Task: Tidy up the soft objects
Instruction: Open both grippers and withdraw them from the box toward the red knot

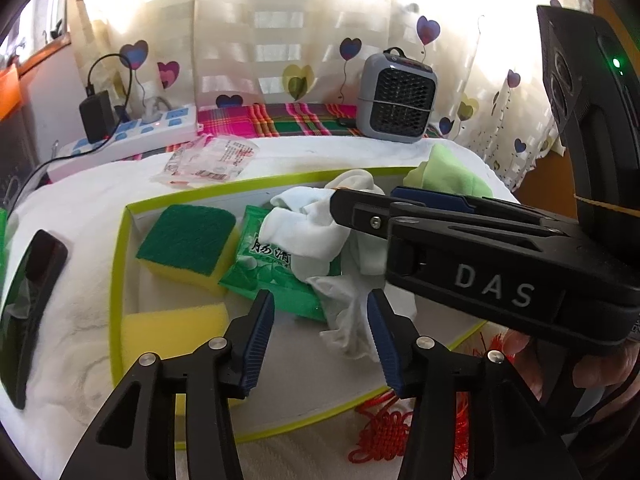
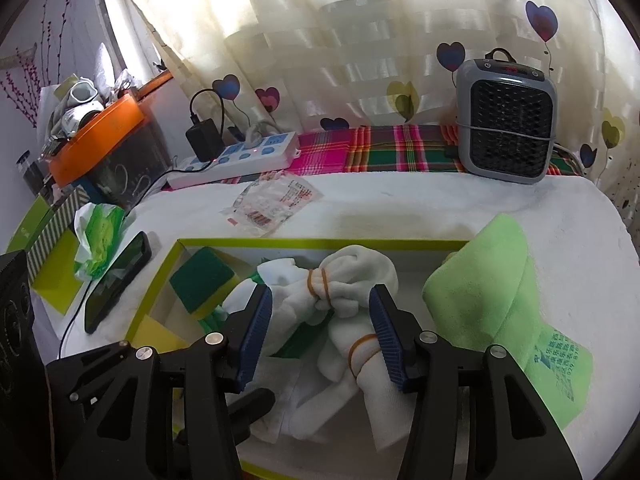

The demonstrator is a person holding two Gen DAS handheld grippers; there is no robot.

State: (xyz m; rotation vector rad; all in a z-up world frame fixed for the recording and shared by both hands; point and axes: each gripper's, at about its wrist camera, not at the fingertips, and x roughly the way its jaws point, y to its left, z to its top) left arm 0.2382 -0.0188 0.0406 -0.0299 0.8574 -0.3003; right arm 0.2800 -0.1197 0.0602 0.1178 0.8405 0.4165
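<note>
Closing the wide-open, empty right claw (image 2: 320, 330) on the white socks (image 2: 344, 300) in the box (image 2: 320, 243) risks catching only one banded bundle, while the left claw (image 1: 320, 332) hovers open and empty alongside.

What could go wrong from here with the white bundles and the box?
1. The right gripper is open over two rubber-banded white bundles; closing may catch both, or snag a band.
2. The left gripper hovers close beside it, so they could collide.
3. The green cloth overlaps the box rim and may get dragged.
</note>
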